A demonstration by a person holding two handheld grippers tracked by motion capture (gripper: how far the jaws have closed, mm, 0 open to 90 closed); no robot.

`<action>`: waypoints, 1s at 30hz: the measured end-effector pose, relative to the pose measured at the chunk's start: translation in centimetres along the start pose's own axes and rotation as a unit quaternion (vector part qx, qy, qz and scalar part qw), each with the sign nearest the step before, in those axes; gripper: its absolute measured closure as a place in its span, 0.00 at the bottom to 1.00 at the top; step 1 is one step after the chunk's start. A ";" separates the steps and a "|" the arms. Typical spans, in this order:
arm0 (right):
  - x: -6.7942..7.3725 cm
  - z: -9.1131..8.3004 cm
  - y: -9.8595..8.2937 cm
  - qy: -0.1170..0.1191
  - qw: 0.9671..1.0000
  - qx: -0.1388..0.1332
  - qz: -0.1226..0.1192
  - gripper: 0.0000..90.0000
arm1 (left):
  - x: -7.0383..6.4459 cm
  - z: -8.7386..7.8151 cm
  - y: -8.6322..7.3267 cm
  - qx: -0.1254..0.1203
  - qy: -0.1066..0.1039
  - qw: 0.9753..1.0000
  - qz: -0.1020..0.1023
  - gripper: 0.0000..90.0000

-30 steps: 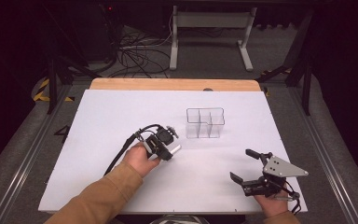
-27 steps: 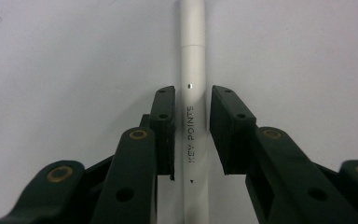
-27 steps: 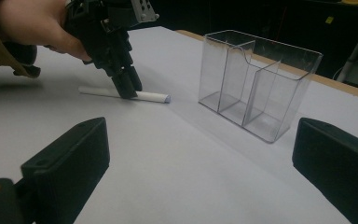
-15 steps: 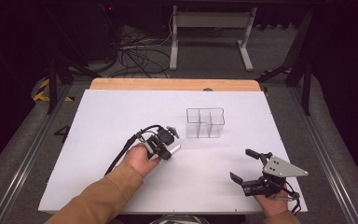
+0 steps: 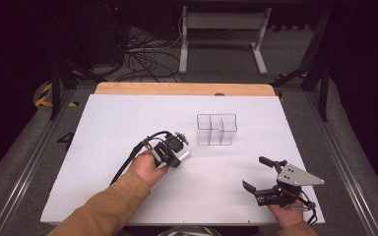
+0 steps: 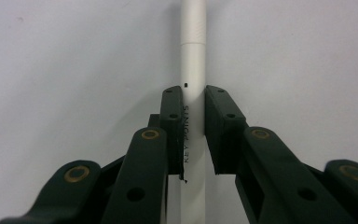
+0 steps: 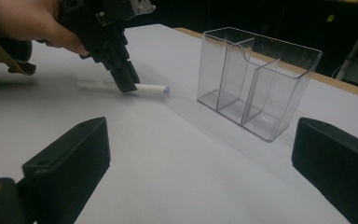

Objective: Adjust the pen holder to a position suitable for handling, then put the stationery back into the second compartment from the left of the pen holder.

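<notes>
Nothing moved vs earlier frames, both hands parked | table [image 5: 103, 147]: white, bare around | clear 3-compartment holder [image 5: 217, 130]: upright, near pen, nothing between | R gripper [image 5: 264, 176]: jaws wide, idle, well apart | L gripper [image 6: 193, 135]: clamped on white pen [image 6: 193, 56] lying flat | step: grasp made; next prob. lift, tip upright, drop into holder.

Light: bright and even on the white table [image 5: 103, 147] — dark surroundings.
Shadows: soft, faint beside the clear organizer [image 7: 256, 88].
Focus: left gripper [image 6: 193, 135] jaws blurred near the lens — the white pen [image 6: 193, 56] looks sharper.
Glare: none.
</notes>
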State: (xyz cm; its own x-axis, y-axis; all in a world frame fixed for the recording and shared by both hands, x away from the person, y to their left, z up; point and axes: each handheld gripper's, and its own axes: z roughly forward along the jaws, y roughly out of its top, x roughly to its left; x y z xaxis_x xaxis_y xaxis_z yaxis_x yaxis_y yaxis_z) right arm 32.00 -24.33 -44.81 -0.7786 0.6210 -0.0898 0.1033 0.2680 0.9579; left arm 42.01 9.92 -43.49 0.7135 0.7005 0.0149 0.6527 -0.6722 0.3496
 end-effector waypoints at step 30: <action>0.1 -0.1 0.0 0.001 1.000 -0.004 0.000 0.05 | 0.4 -3.6 -0.5 -0.070 -0.021 0.997 0.002 0.87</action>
State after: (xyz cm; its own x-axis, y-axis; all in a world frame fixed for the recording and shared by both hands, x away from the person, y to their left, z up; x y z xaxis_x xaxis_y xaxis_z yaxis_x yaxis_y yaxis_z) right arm 31.88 -24.35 -44.79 -0.7795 0.6201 -0.0889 0.0987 0.2617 0.9601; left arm 41.06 11.40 -40.31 0.7286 0.6846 -0.0221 0.6096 -0.6334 0.4765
